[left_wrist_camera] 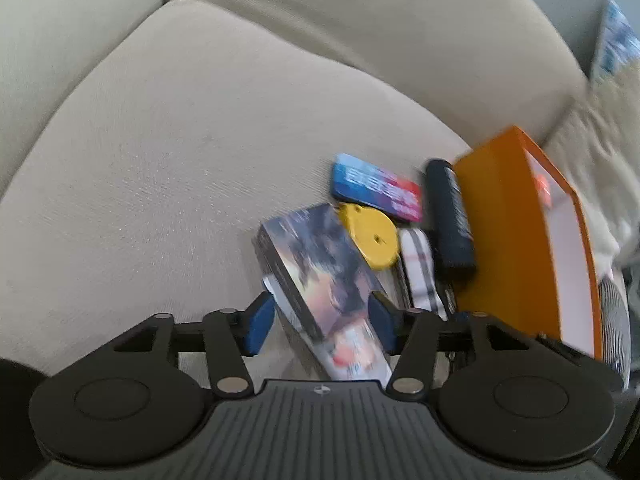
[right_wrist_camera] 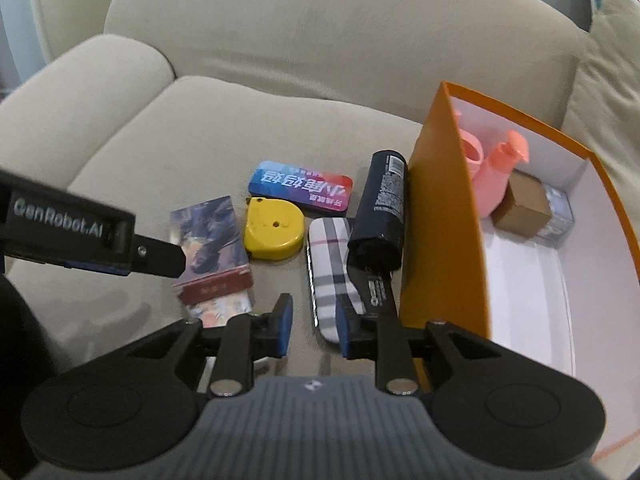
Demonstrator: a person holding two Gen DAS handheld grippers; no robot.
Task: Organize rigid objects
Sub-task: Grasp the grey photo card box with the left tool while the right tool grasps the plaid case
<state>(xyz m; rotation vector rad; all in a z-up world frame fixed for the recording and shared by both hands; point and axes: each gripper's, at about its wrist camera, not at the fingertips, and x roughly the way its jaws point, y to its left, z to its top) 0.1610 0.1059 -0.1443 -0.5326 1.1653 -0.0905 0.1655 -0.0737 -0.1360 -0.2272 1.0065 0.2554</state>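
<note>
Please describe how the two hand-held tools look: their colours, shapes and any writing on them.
Both tools, left and right, are matte black, with blue pads on the fingertips, silver pivot pins, two round discs and a ribbed grey base bearing a small logo. The right wrist view shows white "GenRobot.AI" lettering along the left tool's side.

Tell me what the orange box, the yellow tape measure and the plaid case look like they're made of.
Orange box: likely cardboard, matte, with thin straight walls and a white inside. Yellow tape measure: probably hard moulded plastic, smooth with a slight sheen. Plaid case: seems fabric or printed leatherette over a stiff shell; the blur leaves this open.
</note>
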